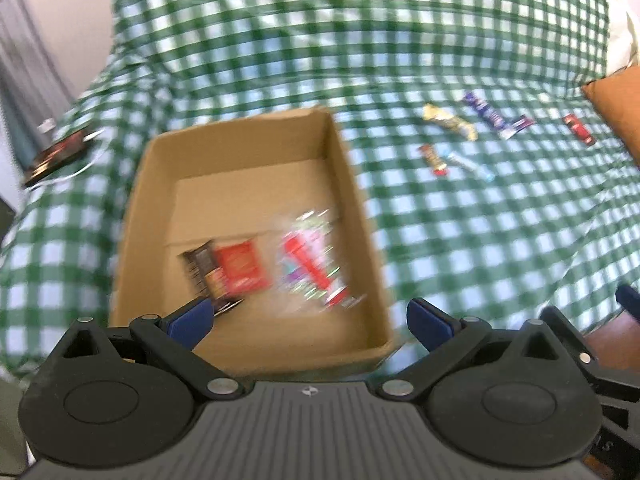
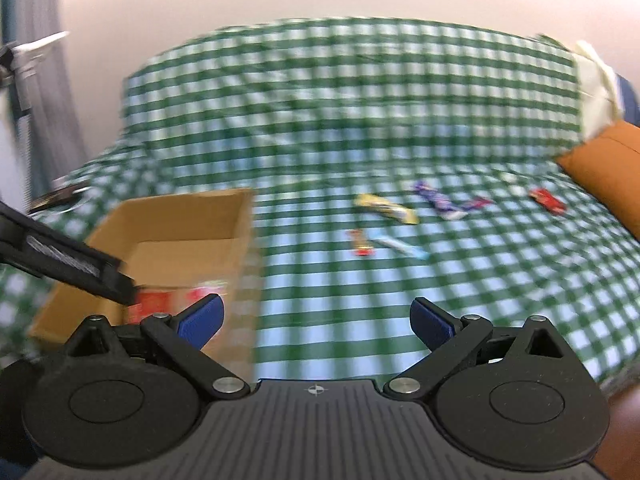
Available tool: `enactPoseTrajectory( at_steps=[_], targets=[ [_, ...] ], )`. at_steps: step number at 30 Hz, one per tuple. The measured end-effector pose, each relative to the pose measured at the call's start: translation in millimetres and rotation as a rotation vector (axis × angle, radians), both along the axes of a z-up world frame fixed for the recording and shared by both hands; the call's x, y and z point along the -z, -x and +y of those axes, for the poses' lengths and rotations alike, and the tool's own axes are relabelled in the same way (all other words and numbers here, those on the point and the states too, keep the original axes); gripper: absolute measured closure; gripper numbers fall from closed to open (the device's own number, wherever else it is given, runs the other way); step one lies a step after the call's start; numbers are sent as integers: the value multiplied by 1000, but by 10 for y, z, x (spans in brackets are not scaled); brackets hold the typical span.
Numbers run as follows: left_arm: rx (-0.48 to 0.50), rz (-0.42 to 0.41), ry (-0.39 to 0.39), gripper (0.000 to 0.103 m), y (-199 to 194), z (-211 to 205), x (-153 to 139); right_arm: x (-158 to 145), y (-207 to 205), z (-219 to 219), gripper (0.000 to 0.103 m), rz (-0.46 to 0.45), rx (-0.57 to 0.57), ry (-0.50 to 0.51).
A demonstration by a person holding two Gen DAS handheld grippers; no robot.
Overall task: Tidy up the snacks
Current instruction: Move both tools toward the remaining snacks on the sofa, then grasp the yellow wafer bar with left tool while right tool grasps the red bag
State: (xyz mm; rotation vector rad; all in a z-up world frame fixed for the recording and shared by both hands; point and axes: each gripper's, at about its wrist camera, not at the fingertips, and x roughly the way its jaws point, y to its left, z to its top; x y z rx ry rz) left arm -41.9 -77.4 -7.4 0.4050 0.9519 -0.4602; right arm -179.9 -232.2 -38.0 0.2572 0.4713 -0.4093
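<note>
We hold both grippers, left [image 1: 308,316] and right [image 2: 316,320], with fingers open and empty, risking a blurred, mistimed grab at the loose snack bars [image 2: 384,208] beside the box [image 1: 352,184].

A green-and-white checked cloth [image 1: 460,240] drapes the whole seat and backrest. An orange cushion [image 2: 608,168] lies at its right edge. At the far left, a dark flat object [image 1: 56,152] rests on the cloth, too blurred to identify.
</note>
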Motion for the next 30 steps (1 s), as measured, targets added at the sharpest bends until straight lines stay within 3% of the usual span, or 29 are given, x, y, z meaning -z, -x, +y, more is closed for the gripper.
enactPoseTrajectory(
  at_steps=[7,14,20,24,30],
  targets=[
    [34,44,41,0,-515,-1215,127,42,81,-1247,3,-14,252,-21],
    [-18,171,50,0,-1186,-2525,717,180,-257,-2801,0,-62,466,66],
    [-118,241,77,0,-1770,-3356,1363,642,-937,-4289,0,-13,522,88],
    [-160,257,83,0,-2076,-3648,1728,1059,-1375,-5132,0,46,493,-30],
    [-244,308,156,0,-2408,-3830,2123,1663,-2016,-5742,0,164,497,2]
  ],
)
